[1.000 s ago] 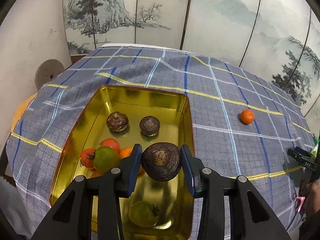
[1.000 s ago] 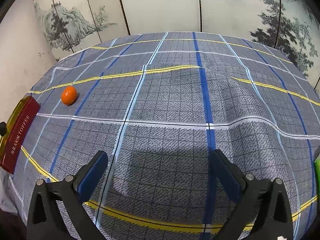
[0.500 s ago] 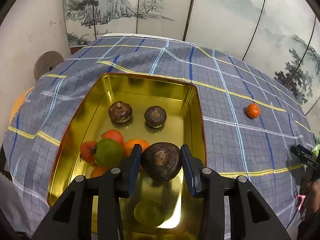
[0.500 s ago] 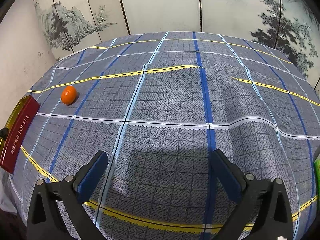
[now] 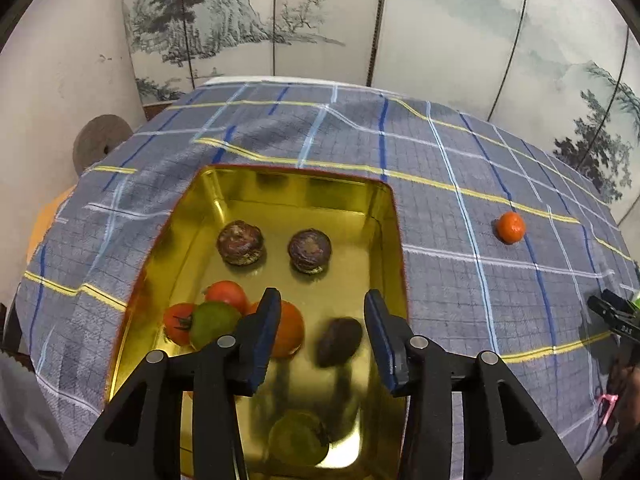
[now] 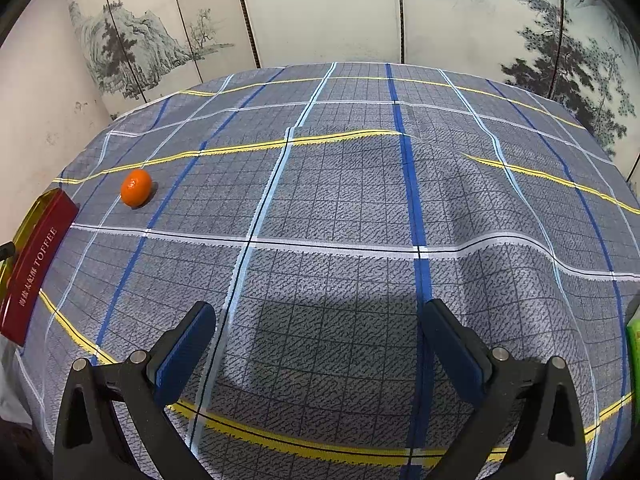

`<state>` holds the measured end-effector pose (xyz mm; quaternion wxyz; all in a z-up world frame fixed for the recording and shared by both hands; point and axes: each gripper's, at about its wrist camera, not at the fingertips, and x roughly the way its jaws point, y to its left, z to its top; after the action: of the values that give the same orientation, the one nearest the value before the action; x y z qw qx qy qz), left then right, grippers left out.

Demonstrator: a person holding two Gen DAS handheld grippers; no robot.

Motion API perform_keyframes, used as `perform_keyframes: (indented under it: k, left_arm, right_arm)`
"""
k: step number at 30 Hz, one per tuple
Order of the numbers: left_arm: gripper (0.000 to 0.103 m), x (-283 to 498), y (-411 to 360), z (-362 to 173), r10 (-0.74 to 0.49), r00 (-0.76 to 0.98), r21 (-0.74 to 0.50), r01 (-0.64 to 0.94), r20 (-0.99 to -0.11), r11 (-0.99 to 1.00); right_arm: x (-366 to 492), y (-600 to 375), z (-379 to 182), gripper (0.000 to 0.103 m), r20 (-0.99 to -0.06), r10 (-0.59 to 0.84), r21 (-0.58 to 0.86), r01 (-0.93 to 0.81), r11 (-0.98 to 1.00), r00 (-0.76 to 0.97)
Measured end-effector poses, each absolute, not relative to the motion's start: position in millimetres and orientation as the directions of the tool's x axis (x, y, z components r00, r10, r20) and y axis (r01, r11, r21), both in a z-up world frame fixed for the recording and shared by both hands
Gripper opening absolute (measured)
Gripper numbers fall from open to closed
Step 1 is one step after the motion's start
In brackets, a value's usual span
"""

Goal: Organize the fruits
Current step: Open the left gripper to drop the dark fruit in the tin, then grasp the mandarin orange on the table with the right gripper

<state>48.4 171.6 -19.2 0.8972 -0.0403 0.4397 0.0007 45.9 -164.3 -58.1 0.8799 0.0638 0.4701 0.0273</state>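
Gold tin (image 5: pixel 390 216) lies open on the checked cloth (image 5: pixel 460 280), and my left gripper (image 5: pixel 322 336) hangs over its near half. Its jaws have just been opening; they now stand apart, and the dark brown fruit (image 5: pixel 339 342) between them shows blurred and clear of both pads, seemingly loose above the tin floor, though I cannot confirm contact. Two more brown fruits (image 5: pixel 240 242) (image 5: pixel 310 250) sit side by side toward the far wall of the tin. A cluster of red, green and orange fruit (image 5: pixel 216 320) sits against the left wall. One small orange (image 6: pixel 136 187) lies on the cloth, well apart from the tin. My right gripper (image 6: pixel 320 344) is held wide apart over bare cloth with nothing between its pads.
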Motion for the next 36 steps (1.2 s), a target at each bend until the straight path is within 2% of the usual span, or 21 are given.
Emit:
perform_keyframes:
  k: [2,7,13,17,19,22,27,34,36]
  left_arm:
    - [0.056,48.3,173.7,-16.0,-0.039,0.621,-0.078,-0.035,-0.783,0.996]
    - [0.063,39.6,184.7,-2.1,-0.038,0.674,-0.108,-0.063,-0.738,0.992]
    - [0.064,13.9,194.5,8.4,-0.043,0.711,-0.149,-0.088,-0.702,0.985]
    - [0.068,-5.7,202.7,12.1,-0.045,0.739,-0.195,-0.119,-0.672,0.974]
    - [0.071,-14.7,206.3,12.8,-0.03,0.749,-0.199,-0.137,-0.662,0.97]
    - [0.071,-23.3,206.4,13.8,-0.018,0.752,-0.184,-0.138,-0.659,0.973]
    - [0.071,-36.3,209.4,17.6,-0.007,0.749,-0.185,-0.155,-0.663,0.97]
    - [0.071,-50.2,212.8,18.0,0.05,0.742,-0.123,-0.177,-0.668,0.977]
    - [0.071,-51.6,214.7,18.7,0.059,0.745,-0.119,-0.183,-0.665,0.976]
  right_arm:
    - [46.2,-163.9,-58.2,0.102,-0.824,0.107,0.136,0.012,0.991,0.556]
    - [46.2,-162.7,-59.1,0.102,-0.827,0.098,0.125,0.011,0.992,0.553]
    - [45.1,-159.2,-57.5,0.101,-0.829,0.075,0.098,0.011,0.995,0.555]
    - [45.4,-141.9,-38.7,0.082,-0.802,0.142,0.134,-0.057,0.989,0.58]
    - [48.9,-120.1,-19.4,0.081,-0.771,0.195,0.143,-0.134,0.981,0.606]
    - [63.1,-84.4,-3.6,0.081,-0.745,0.272,0.148,-0.246,0.958,0.609]
    - [94.7,-30.5,-13.4,0.081,-0.745,0.357,0.153,-0.376,0.914,0.564]
    - [138.0,-2.0,-38.7,0.081,-0.778,0.323,0.124,-0.373,0.92,0.539]
    - [148.9,1.4,-44.3,0.076,-0.789,0.322,0.129,-0.371,0.92,0.524]
